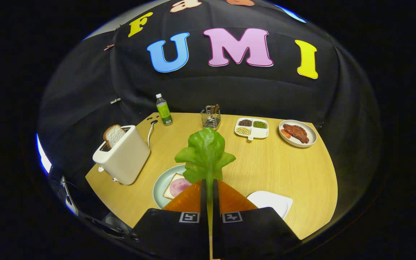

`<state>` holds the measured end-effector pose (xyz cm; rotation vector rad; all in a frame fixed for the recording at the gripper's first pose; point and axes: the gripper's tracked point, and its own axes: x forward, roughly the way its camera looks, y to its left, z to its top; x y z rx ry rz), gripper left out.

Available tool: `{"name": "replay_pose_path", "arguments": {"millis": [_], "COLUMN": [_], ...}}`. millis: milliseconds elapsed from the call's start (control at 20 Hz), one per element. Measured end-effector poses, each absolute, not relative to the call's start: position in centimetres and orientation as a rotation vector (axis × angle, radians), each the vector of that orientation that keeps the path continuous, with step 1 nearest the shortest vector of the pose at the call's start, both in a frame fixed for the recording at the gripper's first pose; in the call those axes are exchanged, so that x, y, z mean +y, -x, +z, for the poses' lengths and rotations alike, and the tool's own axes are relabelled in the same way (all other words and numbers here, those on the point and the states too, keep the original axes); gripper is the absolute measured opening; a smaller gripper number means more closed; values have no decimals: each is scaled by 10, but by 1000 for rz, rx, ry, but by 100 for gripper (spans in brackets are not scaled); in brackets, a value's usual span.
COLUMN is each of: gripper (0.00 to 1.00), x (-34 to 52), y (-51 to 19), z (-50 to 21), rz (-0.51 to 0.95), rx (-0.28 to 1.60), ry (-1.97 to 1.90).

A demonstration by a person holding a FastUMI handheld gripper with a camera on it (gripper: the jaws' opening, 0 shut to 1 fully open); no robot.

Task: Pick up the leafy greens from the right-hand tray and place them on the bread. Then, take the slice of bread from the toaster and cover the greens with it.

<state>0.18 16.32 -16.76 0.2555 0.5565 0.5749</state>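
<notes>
My gripper (209, 182) is shut on the stem of a green lettuce leaf (205, 155), which stands up just ahead of the fingers, held above the table. Below and left of the fingers lies a pale green plate (160, 186) with a slice of bread (170, 187) topped by a round of ham (180, 186); the fingers partly hide it. A white toaster (123, 155) stands further left with a slice of bread (113, 135) sticking out of its slot. A white tray (271, 202) lies bare to the right of the fingers.
Along the table's far side stand a green bottle (164, 110), a wire basket (211, 117), a divided dish of beans (252, 128) and a white plate with meat (297, 133). The toaster's cord (151, 131) runs back toward the wall. The table's right edge curves near the tray.
</notes>
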Motion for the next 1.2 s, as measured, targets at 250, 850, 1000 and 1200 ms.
{"name": "replay_pose_path", "arguments": {"millis": [250,850,1000,1200], "gripper": [8,10,52,97], "x": [214,284,286,283], "y": [3,-9,-12,-12], "z": [-157,-213,-224,-222], "rz": [635,666,632,624], "rx": [538,683,688,689], "ry": [-187,-86,-64,-71]}}
